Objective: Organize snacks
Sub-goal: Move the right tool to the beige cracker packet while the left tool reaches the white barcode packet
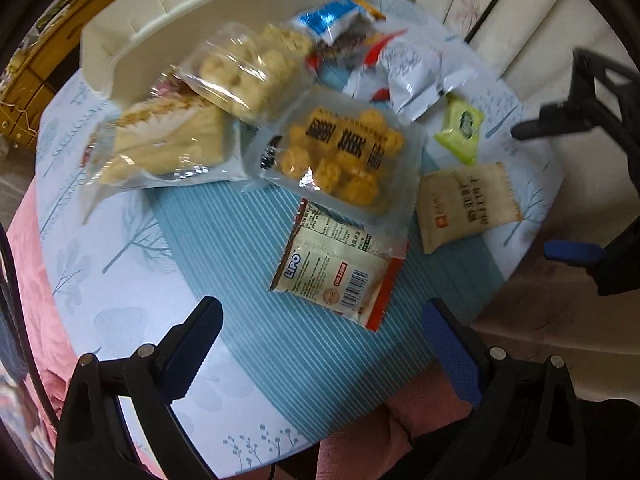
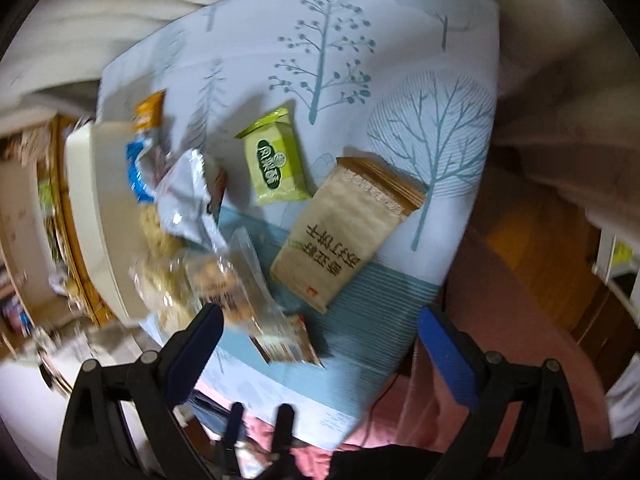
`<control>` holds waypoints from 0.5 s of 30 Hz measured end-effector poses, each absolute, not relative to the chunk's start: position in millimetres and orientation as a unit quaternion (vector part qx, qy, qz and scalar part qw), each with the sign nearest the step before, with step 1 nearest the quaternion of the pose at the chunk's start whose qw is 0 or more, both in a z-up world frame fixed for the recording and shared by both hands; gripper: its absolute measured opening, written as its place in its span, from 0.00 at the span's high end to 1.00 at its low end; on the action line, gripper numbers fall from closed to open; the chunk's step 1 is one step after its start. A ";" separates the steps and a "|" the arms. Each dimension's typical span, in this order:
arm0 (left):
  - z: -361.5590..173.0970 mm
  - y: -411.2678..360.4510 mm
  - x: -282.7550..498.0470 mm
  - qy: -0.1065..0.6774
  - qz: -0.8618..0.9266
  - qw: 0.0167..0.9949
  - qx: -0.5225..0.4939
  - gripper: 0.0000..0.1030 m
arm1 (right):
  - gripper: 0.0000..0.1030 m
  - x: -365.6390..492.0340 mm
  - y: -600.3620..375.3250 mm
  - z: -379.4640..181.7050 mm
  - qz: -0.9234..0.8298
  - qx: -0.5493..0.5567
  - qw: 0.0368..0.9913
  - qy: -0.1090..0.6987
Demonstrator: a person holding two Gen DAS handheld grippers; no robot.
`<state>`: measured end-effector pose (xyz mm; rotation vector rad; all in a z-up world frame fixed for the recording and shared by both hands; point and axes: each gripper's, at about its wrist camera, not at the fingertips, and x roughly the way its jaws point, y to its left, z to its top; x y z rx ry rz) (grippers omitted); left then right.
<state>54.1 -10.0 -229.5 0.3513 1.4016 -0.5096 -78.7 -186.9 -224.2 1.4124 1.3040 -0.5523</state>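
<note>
Several snack packets lie in a heap on a small table with a tree-print cloth point(image 1: 132, 280). Nearest my left gripper point(image 1: 324, 332) is a white Lipo packet point(image 1: 332, 272). Behind it lie a clear pack of yellow biscuits point(image 1: 340, 156), a clear cracker pack point(image 1: 248, 68) and a wafer pack point(image 1: 160, 144). A beige packet point(image 1: 468, 204) point(image 2: 344, 236) and a green packet point(image 1: 460, 128) point(image 2: 276, 156) lie to the right. My left gripper is open and empty. My right gripper point(image 2: 320, 336) is open and empty above the table's near edge; it also shows in the left wrist view point(image 1: 560, 192).
A cream plastic tray point(image 1: 168, 28) point(image 2: 92, 216) stands behind the heap. Silver, blue and orange packets point(image 1: 404, 68) lie at the back. A pink blanket point(image 1: 36, 300) lies below the table. Wooden furniture point(image 1: 52, 60) stands at the left.
</note>
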 end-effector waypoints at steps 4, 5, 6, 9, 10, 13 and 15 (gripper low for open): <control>-250.2 -19.3 60.3 0.655 -0.230 0.703 0.158 0.06 | 0.14 -69.2 -186.8 -242.9 -0.253 0.616 0.513 0.542; -254.3 -20.7 60.9 0.658 -0.230 0.699 0.160 0.08 | 0.15 -67.5 -187.0 -247.1 -0.260 0.620 0.506 0.541; -258.6 -22.2 61.4 0.662 -0.230 0.695 0.162 0.08 | 0.18 -65.4 -187.4 -252.0 -0.268 0.622 0.498 0.541; -267.4 -23.4 63.6 0.672 -0.227 0.687 0.157 0.09 | 0.24 -62.0 -187.6 -260.9 -0.286 0.622 0.482 0.547; -270.2 -23.0 65.6 0.677 -0.226 0.684 0.153 0.09 | 0.27 -59.7 -187.7 -263.7 -0.291 0.620 0.475 0.552; -280.5 -22.8 70.7 0.691 -0.225 0.670 0.149 0.09 | 0.31 -55.3 -189.6 -268.3 -0.307 0.617 0.466 0.555; -287.6 -25.1 75.1 0.699 -0.229 0.660 0.151 0.09 | 0.33 -52.5 -190.1 -270.4 -0.312 0.615 0.460 0.559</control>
